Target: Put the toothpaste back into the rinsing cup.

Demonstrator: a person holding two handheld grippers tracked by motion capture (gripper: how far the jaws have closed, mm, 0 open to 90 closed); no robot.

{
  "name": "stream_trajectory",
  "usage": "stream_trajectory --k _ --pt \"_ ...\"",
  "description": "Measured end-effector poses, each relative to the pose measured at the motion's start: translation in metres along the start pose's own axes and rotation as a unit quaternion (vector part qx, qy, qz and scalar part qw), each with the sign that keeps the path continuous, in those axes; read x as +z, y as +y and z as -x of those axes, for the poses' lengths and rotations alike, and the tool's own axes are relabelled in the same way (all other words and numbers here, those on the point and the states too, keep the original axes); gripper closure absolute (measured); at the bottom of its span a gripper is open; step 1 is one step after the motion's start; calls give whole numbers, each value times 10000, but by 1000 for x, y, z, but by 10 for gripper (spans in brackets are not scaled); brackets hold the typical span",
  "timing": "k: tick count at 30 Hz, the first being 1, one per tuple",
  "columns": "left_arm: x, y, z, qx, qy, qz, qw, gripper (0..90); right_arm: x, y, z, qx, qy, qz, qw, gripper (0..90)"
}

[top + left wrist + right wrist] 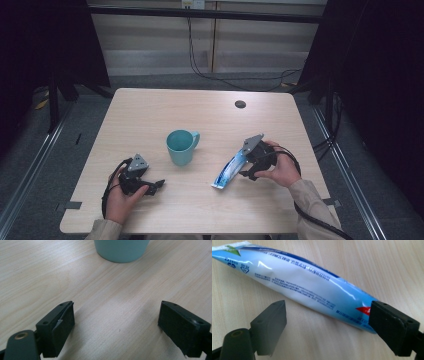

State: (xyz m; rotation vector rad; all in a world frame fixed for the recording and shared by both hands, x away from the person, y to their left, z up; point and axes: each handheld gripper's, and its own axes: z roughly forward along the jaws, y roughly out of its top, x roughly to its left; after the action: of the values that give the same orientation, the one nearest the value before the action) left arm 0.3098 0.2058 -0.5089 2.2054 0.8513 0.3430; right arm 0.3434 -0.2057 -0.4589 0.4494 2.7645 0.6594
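Note:
A blue and white toothpaste tube (228, 173) lies flat on the wooden table (150, 112), right of centre. My right gripper (247, 167) hovers low at the tube's far end and stands open. In the right gripper view the tube (307, 287) runs slantwise across the gap, and its near end passes behind the right jaw. A teal mug (180, 146) stands upright mid-table with its handle turned to the right. My left gripper (157, 185) rests near the front left, open with nothing in it. The mug's base (121, 250) sits ahead of it.
A small black round grommet (240, 104) is set into the table near the far right edge. Cables (235, 80) trail over the floor behind the table. Dark frames stand at both sides. Bare wood (50, 270) stretches between the left gripper and the mug.

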Motion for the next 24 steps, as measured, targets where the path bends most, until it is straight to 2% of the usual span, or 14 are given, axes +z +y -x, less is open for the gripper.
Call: stream_trajectory --k 5,6,9,10,13,14,21,24 --pt "0 0 0 -4 -2 3 10000 134 -1 4 7 -87 50 7 9999 145" --pt "0 0 0 -2 -2 1 10000 134 -1 6 11 -101 105 107 9998 145" --pt "0 0 0 9 -2 -7 10000 134 -2 7 13 -57 152 158 9997 145" --pt "0 0 0 6 -3 -5 10000 134 0 9 15 -139 155 118 9997 145" --pt "0 0 0 -1 0 1 10000 134 2 10 15 -177 151 112 9997 145" --pt "0 0 0 -4 -1 1 10000 134 4 10 14 -198 207 29 9996 144" --pt "0 0 0 -3 -2 1 10000 134 11 10 14 -312 262 72 9991 144" --pt "0 0 0 -3 -1 2 10000 134 15 12 14 -430 284 24 9987 139"
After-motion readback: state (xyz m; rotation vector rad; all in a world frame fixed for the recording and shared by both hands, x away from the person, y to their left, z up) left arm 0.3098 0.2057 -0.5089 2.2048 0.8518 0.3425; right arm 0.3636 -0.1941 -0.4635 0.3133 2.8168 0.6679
